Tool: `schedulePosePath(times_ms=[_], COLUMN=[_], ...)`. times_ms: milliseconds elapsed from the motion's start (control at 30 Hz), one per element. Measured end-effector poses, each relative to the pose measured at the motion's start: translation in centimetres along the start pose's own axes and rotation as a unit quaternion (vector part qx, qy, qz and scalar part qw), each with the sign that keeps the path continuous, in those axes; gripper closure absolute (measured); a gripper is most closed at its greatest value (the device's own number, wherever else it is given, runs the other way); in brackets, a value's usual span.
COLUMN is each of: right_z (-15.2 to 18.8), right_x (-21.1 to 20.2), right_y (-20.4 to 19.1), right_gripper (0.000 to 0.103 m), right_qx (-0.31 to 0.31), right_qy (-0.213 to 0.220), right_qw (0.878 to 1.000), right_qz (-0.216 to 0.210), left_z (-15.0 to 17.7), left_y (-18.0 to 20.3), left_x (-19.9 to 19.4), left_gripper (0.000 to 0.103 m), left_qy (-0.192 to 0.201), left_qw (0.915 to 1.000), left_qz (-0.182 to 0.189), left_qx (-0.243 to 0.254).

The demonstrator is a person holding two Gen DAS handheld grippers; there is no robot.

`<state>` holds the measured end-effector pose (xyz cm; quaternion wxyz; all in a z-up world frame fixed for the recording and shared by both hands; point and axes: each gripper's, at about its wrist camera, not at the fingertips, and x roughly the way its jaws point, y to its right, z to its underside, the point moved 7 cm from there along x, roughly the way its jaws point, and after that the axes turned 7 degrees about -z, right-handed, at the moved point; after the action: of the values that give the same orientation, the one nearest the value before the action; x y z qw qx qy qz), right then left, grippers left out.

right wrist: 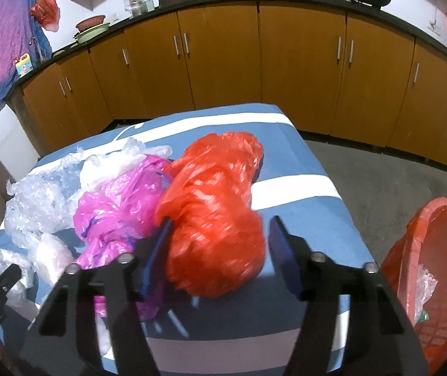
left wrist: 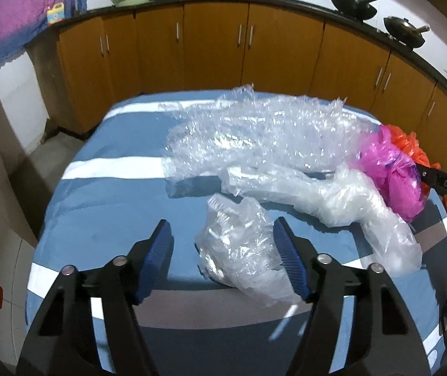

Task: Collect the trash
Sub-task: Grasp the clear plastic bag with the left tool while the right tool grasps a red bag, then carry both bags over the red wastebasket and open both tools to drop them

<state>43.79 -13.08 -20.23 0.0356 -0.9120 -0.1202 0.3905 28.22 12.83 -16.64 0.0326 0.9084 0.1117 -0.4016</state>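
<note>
Left wrist: our left tool point(left wrist: 223, 250) stands wide, right pad touching the crumpled clear plastic bag point(left wrist: 239, 247) on the blue-and-white striped surface point(left wrist: 110, 194) | Right wrist: our right tool point(right wrist: 218, 250) straddles the crumpled red plastic bag point(right wrist: 214, 216), left pad touching, right pad apart; red mesh basket point(right wrist: 436, 269) beside the surface.

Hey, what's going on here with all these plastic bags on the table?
A person is collecting trash with a hand-held claw in each hand. The left claw straddles a small crumpled clear bag on the blue-and-white striped table; one pad touches it, the other stands clear. The right claw is around the orange-red bag, not yet clamped. A pink bag and bubble wrap lie between them. An orange-red basket beside the table already holds some plastic.
</note>
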Motion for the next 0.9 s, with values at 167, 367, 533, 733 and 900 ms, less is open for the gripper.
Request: schedulePosePath(times_ms=[167, 367, 533, 733, 900], right_z=[0.6, 0.8, 1.2, 1.3, 1.3], right_x=[0.1, -0.7, -1.8, -3.6, -6.2], right_y=[0.2, 0.0, 0.3, 0.6, 0.4], right_gripper=[0.061, 0.071, 0.075, 0.077, 0.078], right_qx=[0.003, -0.002, 0.000, 0.005, 0.005], right_qy=[-0.008, -0.001, 0.004, 0.017, 0.036], right_qw=[1.000, 1.000, 1.000, 1.000, 0.999], right_qz=[-0.009, -0.011, -0.012, -0.013, -0.019], left_z=[0.5, 0.6, 0.4, -0.1, -0.9], left_y=[0.1, 0.3, 0.0, -0.6, -0.5], left_x=[0.2, 0.1, -0.5, -1.8, -3.8], left_gripper=[0.044, 0.067, 0.074, 0.075, 0.075], left_qy=[-0.017, -0.016, -0.005, 0.016, 0.045], left_qw=[0.9998, 0.9997, 0.9998, 0.9993, 0.9980], left_qz=[0.011, 0.018, 0.019, 0.023, 0.036], left_qx=[-0.001, -0.003, -0.009, -0.023, -0.026])
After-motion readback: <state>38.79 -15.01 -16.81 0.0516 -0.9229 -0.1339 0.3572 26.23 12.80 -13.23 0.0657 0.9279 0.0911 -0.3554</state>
